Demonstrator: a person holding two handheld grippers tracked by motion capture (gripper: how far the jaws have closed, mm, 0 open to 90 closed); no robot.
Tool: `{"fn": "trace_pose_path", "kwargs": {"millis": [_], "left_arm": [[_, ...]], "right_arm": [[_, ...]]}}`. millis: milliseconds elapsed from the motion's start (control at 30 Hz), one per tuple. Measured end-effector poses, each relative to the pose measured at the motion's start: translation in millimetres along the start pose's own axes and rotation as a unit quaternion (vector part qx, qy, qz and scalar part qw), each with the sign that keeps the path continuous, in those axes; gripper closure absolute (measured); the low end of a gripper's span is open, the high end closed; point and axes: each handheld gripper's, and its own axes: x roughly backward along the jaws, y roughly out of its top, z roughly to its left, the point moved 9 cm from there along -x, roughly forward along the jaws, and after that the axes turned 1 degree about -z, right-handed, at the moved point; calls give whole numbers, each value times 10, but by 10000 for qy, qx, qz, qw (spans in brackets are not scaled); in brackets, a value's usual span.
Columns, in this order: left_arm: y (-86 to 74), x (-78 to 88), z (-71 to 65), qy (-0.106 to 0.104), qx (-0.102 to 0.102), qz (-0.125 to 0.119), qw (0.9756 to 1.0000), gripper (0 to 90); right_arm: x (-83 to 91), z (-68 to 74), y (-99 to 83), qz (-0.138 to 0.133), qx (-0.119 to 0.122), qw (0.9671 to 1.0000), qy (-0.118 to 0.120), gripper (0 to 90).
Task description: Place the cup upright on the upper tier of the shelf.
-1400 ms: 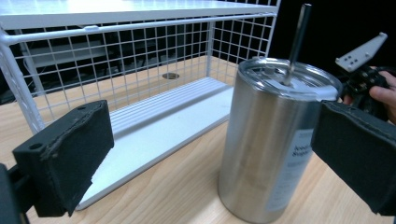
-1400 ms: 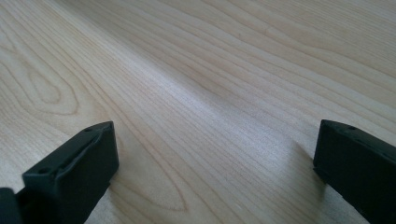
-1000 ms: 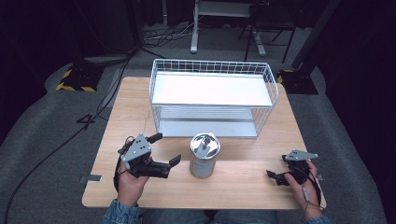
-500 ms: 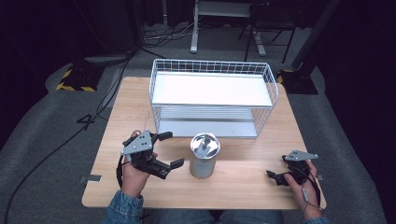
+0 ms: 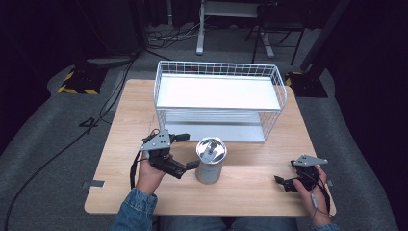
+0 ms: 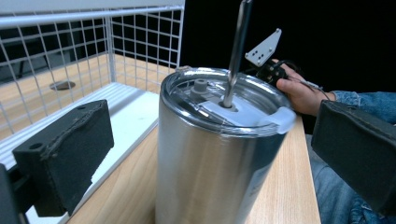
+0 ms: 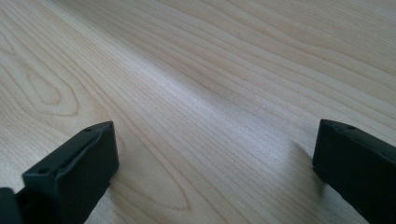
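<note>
Lining up the left tongs (image 5: 184, 151) on the steel tumbler (image 5: 210, 161), which stands upright on the bench (image 5: 125, 139) just in front of the white wire rack (image 5: 219, 98), a metal straw (image 6: 236, 51) poking up through its clear lid (image 6: 224, 100). Jaws have just been opening and now stand wide apart, one pad each side of the tumbler body with gaps on both, nothing clamped yet. My call: push in a bit further so the pads sit at mid-body, below the lid rim, centre the wall between them, then close square, since smooth steel will likely slip on an off-axis pinch and the straw will tip if I bump it. Left hand (image 5: 150, 174) comes in low from the tumbler's left, tongs roughly level, pointing across at it. Right tongs (image 5: 285, 182) rest well apart near the bench's right edge, jaws spread over bare wood, holding nothing.
</note>
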Motion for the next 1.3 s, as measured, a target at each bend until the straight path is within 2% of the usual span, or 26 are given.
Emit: {"fn": "trace_pose_path", "kwargs": {"millis": [233,267,400,500,567,800,967,1033,1067,1133,1267,1300], "left_arm": [[-32,-116,-23,-195,-125,96,9997,0],[-47,-161,-46,-268,-178,150,9994,0],[-83,-266,-85,-349,-311,295,9985,0],[-98,-319,-98,-366,-343,343,9982,0],[-141,-399,-93,-281,-362,442,9980,0],[-183,-494,-69,-141,-368,500,9980,0],[-223,-565,-60,-104,-292,593,9978,0],[-238,-598,-59,-174,-97,612,9979,0],[-245,-628,-50,-117,4,613,9981,0],[-242,-634,-56,-57,9,593,9982,0],[-237,-667,-47,119,181,612,9979,0],[-245,-672,-56,118,80,653,9978,0]], "right_arm": [[0,0,0,0,-1,10000,1,5],[0,0,0,1,-2,10000,1,5],[-1,2,0,0,-15,10000,-2,4],[0,4,-1,3,-27,10000,-7,4],[0,4,-1,3,-28,10000,-7,4],[0,4,-1,2,-28,10000,-8,4],[0,4,-1,3,-29,10000,-7,4],[0,3,0,3,-27,10000,-7,4],[0,4,-1,2,-28,10000,-7,4],[0,4,-1,2,-26,10000,-8,4],[0,4,-1,2,-26,10000,-8,4],[0,3,0,0,-23,10000,-9,4]]}}
